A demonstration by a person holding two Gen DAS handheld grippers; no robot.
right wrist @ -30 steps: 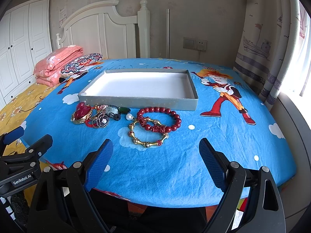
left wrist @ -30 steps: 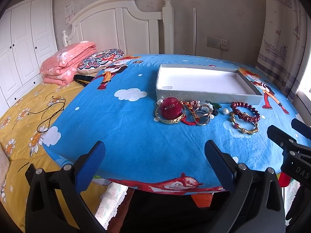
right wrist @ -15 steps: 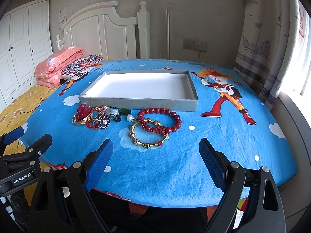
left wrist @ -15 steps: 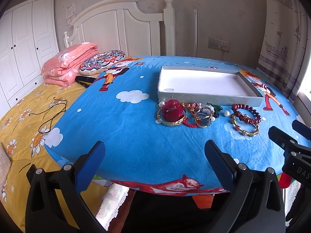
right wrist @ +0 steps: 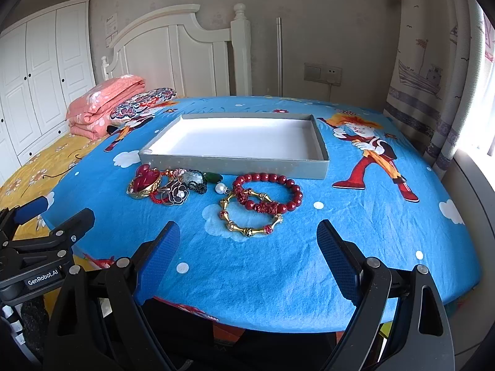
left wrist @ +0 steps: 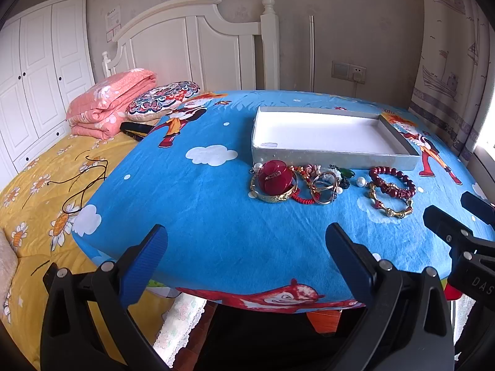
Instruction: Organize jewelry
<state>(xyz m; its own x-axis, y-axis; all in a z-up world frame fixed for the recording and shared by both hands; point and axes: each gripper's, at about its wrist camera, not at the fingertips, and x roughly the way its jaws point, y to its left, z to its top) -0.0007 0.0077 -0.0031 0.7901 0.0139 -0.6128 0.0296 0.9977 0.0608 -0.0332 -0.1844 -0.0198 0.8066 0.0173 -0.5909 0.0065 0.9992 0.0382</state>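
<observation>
Jewelry [right wrist: 213,194] lay heaped on the blue cloth [right wrist: 355,232] just in front of the gray tray [right wrist: 235,162], none inside. Your left tongs [left wrist: 247,262] and right tongs [right wrist: 247,259] hung spread, holding nothing.

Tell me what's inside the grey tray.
Nothing: the tray shows only its bare white floor. All the jewelry, including the red bead bracelet, lies on the cloth in front. The near wall hides a thin strip of floor.

Both tools look alike: the left gripper [left wrist: 246,258] and right gripper [right wrist: 247,255] have black plastic frames, silver screws, ribbed blue pads [right wrist: 337,258], and white "GenRobot.AI" lettering on the left one.
</observation>
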